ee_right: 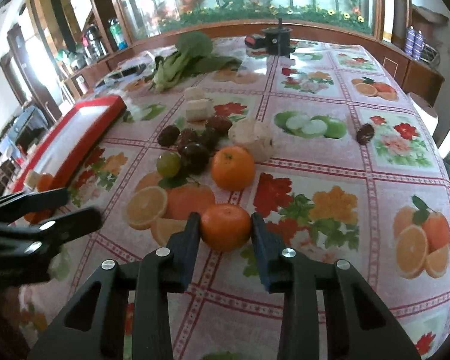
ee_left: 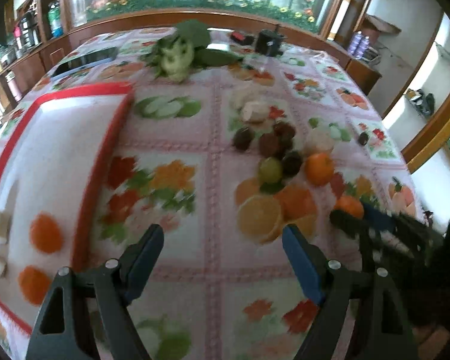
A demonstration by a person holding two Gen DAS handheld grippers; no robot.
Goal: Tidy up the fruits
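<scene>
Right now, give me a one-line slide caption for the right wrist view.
Right gripper fingers bracket a tangerine on the fruit-print tablecloth.

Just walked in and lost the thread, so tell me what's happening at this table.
Someone is sorting fruit with two hand-held tools. The right tool is closed around a small round orange tangerine on the fruit-print tablecloth. The left tool is open and empty beside the red-rimmed white tray, which already holds two tangerines. More fruit waits mid-table.

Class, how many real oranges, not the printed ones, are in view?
4: one between the right hand-held gripper fingers, one beside the green grape, two in the red tray. Others may be hidden.
</scene>
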